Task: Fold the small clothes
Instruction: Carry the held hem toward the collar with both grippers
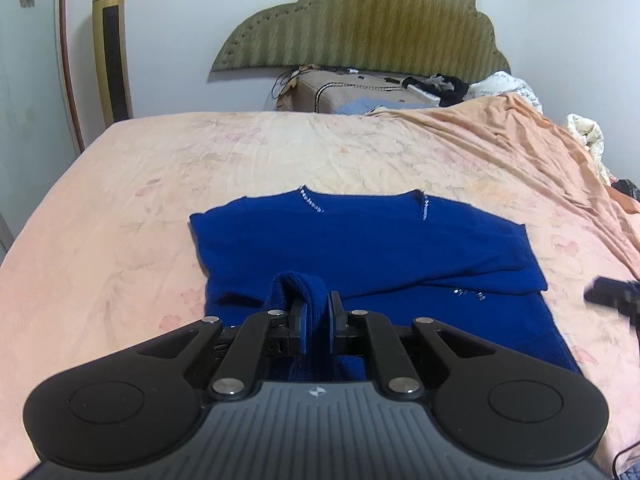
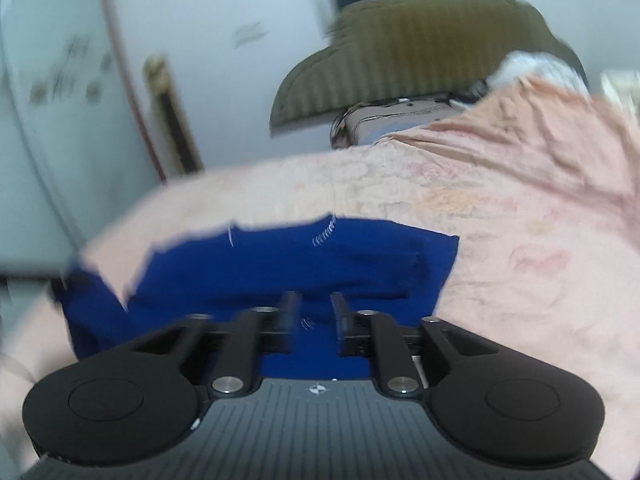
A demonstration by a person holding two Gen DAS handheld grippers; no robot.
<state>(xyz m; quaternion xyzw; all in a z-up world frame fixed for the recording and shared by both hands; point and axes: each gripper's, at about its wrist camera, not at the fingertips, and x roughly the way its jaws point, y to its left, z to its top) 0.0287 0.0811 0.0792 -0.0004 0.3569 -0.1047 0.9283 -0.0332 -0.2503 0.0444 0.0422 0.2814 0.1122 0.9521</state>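
The blue sweater lies on the bed, near my edge of it, with its neckline turned toward the headboard. Both sleeves are folded in across the body, and small rows of silvery beads show at the collar and on 1 sleeve. On my left wrist view, the left gripper has its jaws clenched on a raised fold of the sweater's knit, near the lower left of the garment; the cloth stands up between the 2 fingers and hangs down behind them.

My right wrist view is blurred. There the right gripper sits low over the sweater, jaws parted with a clear gap and blue cloth showing beyond it; nothing is gripped between them. From the left view I see that gripper only as a dark blur just off the sweater's right edge.

The bed wears a pale pink flowered sheet, wrinkled toward the right. At its far end stand a cushion with cables and dark items on it and a heap of bedding. A tall gold fan stands against the wall at the left.
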